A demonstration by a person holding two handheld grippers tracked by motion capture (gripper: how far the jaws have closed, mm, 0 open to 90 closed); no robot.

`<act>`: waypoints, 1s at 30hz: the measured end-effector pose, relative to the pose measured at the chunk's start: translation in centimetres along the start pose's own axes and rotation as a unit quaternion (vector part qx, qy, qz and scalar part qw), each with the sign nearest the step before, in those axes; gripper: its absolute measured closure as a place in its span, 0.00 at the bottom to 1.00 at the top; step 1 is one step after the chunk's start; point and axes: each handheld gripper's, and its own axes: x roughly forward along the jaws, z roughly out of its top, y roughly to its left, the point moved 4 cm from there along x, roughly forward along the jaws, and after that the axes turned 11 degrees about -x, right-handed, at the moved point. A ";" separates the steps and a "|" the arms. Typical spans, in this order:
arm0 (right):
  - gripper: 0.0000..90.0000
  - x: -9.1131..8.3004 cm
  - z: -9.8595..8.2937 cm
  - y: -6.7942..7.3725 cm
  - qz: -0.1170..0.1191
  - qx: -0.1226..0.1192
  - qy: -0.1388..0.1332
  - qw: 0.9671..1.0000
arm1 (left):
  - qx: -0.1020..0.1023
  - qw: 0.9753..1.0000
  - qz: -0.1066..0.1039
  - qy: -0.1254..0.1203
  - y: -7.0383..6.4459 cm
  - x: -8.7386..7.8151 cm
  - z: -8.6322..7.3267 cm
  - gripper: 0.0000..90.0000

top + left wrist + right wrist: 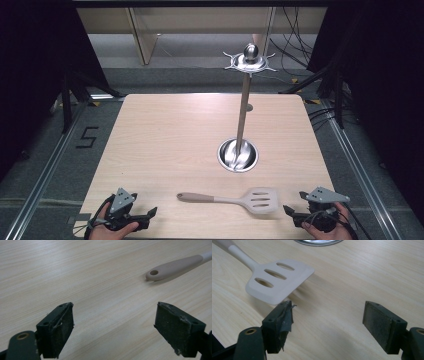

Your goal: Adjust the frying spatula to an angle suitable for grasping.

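left gripper: left gripper sat at about 7 o'clock on the surface, held in a hand; fingers spread wide, nothing between them.
spatula handle: beige spatula lay flat near the front edge, about 6 o'clock, between the two grippers; handle end with hanging hole pointed to 9 o'clock, near the left gripper but apart from it.
spatula blade: slotted blade pointed to 3 o'clock, its corner just beside the right gripper's left finger; contact could not be told.
handling: judged light, plastic or silicone, blade probably a bit flexible, handle stiffer; smooth so could slip. Best hold looked like the thick handle part, pinched across its width; hole would suit a hook.
stand: metal utensil stand stood upright at about 1 o'clock, round shiny base on the surface, hooked crown on top, well apart from the spatula.
right gripper: right gripper at about 5 o'clock, in a hand; fingers wide apart, empty.
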 end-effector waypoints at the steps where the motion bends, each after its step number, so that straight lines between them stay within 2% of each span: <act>1: 0.28 0.0 0.1 -0.2 -0.002 -0.014 -0.004 1.000 | -0.005 1.000 0.003 -0.001 -0.1 0.0 0.0 0.17; 3: 0.28 0.0 0.2 -0.1 0.002 -0.012 -0.003 1.000 | -0.004 1.000 0.003 -0.006 -0.2 0.0 0.0 0.17; 4: 0.29 0.0 0.4 -0.1 0.003 -0.030 -0.004 1.000 | 0.005 1.000 0.003 -0.002 -0.2 -0.1 0.0 0.17; 5: 0.29 -0.1 0.4 0.1 0.002 -0.018 0.000 1.000 | 0.005 1.000 0.003 -0.002 -0.2 -0.1 0.0 0.17; 6: 0.29 0.0 0.5 0.0 0.002 -0.029 -0.005 1.000 | 0.005 1.000 0.004 0.001 -0.3 0.0 0.0 0.17; 8: 0.29 -0.1 0.6 0.2 0.003 -0.023 -0.002 1.000 | 0.004 1.000 0.003 -0.001 -0.2 0.0 0.0 0.17; 9: 0.29 -0.1 0.7 0.4 0.006 -0.017 0.001 1.000 | -0.003 1.000 0.003 -0.005 -0.3 0.1 0.0 0.17; 10: 0.29 -0.1 0.9 0.3 0.005 -0.025 -0.002 1.000 | 0.026 1.000 0.003 -0.007 0.0 0.0 0.2 0.17; 11: 0.29 -0.1 0.9 0.3 0.005 -0.025 -0.002 1.000 | 0.026 1.000 0.003 -0.007 0.0 0.0 0.2 0.17; 12: 0.29 -0.1 1.0 0.4 0.005 -0.028 -0.003 1.000 | 0.011 1.000 0.003 -0.006 -0.1 0.0 0.1 0.17; 13: 0.29 -0.1 1.0 0.4 0.005 -0.028 -0.003 1.000 | 0.008 1.000 0.003 -0.003 -0.2 -0.1 0.1 0.17; 17: 0.29 -0.1 1.2 0.4 0.008 -0.036 -0.003 0.999 | 0.009 1.000 0.005 -0.007 -0.4 0.0 0.1 0.17; 18: 0.28 -0.1 1.3 0.9 0.010 -0.015 0.003 1.000 | 0.013 1.000 0.002 -0.005 -0.6 0.0 0.1 0.17; 19: 0.28 -0.1 1.3 0.9 0.010 -0.015 0.003 1.000 | 0.013 1.000 0.002 -0.005 -0.6 0.0 0.1 0.17; 20: 0.27 0.0 1.4 0.9 0.009 -0.028 -0.002 1.000 | 0.029 1.000 0.000 -0.001 -0.5 0.0 0.1 0.17; 21: 0.27 0.0 1.4 0.9 0.009 -0.028 -0.002 1.000 | 0.029 1.000 0.000 -0.001 -0.5 0.0 0.1 0.17; 22: 0.27 0.1 1.5 0.8 0.011 -0.044 -0.006 0.999 | 0.025 1.000 0.000 -0.004 -0.5 0.0 0.1 0.17; 23: 0.25 0.1 1.7 0.9 0.010 -0.044 -0.007 0.999 | 0.029 1.000 0.000 -0.006 -0.5 0.0 0.2 0.17; 24: 0.24 0.0 1.7 1.0 0.013 -0.042 -0.007 0.999 | 0.045 0.999 0.001 0.000 -0.3 0.0 0.2 0.17; 25: 0.24 0.0 1.8 1.2 0.018 -0.036 -0.006 0.999 | 0.046 0.999 0.002 -0.003 -0.2 0.0 0.3 0.17; 26: 0.23 0.0 1.9 1.2 0.021 -0.041 -0.007 0.999 | 0.048 0.999 0.002 -0.002 -0.2 0.0 0.3 0.17; 27: 0.22 0.2 2.1 1.3 0.018 -0.049 -0.013 0.999 | 0.031 0.999 0.002 -0.010 -0.4 0.1 0.2 0.17; 28: 0.21 0.2 2.3 1.7 0.028 -0.047 -0.008 0.999 | 0.021 1.000 0.003 -0.002 -0.5 -0.1 0.1 0.17; 29: 0.21 0.2 2.3 1.7 0.028 -0.047 -0.008 0.999 | 0.014 1.000 0.005 -0.002 -0.6 -0.1 0.1 0.17; 30: 0.20 0.4 2.6 1.7 0.027 -0.063 -0.017 0.998 | 0.014 1.000 0.004 -0.006 -0.6 0.0 0.1 0.17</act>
